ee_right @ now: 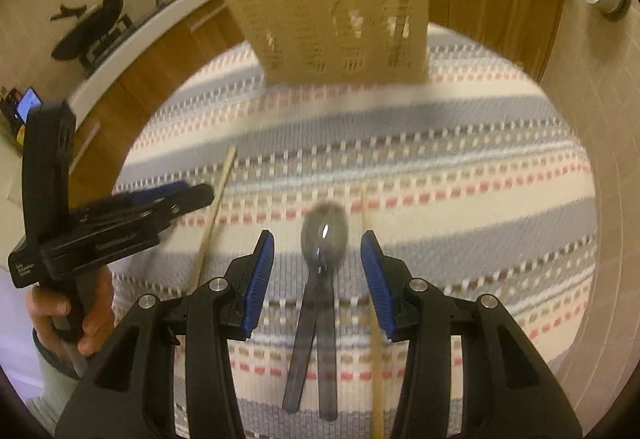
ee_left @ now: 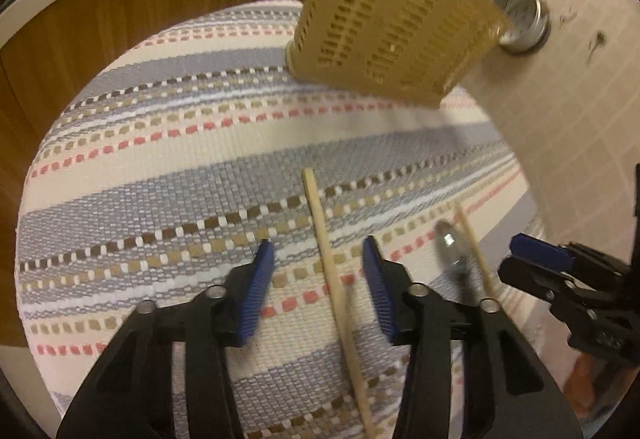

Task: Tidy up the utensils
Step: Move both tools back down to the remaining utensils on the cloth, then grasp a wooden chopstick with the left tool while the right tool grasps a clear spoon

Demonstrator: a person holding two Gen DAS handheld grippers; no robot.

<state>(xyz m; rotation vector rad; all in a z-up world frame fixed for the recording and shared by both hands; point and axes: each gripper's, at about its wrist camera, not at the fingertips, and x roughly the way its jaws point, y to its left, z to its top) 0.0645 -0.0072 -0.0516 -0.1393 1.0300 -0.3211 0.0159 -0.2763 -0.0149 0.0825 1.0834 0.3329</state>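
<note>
A tan slotted utensil caddy (ee_left: 394, 15) stands at the far side of a round table with a striped cloth (ee_left: 160, 167); it also shows in the right wrist view (ee_right: 332, 15). My left gripper (ee_left: 318, 267) is open above a wooden chopstick (ee_left: 328, 263) that lies between its fingers. My right gripper (ee_right: 317, 259) is open over a metal spoon (ee_right: 324, 239) with a second dark handle beside it. Another chopstick (ee_right: 374, 339) lies by its right finger. The first chopstick (ee_right: 212, 219) lies to the left, by the left gripper (ee_right: 160, 199). The right gripper (ee_left: 540, 255) shows at the left view's right edge.
Wooden cabinets (ee_left: 120, 11) with a white countertop curve behind the table. A tiled wall (ee_left: 560, 119) with a round metal clock (ee_left: 520, 19) is to the right. The person's hand (ee_right: 80, 319) holds the left gripper's handle.
</note>
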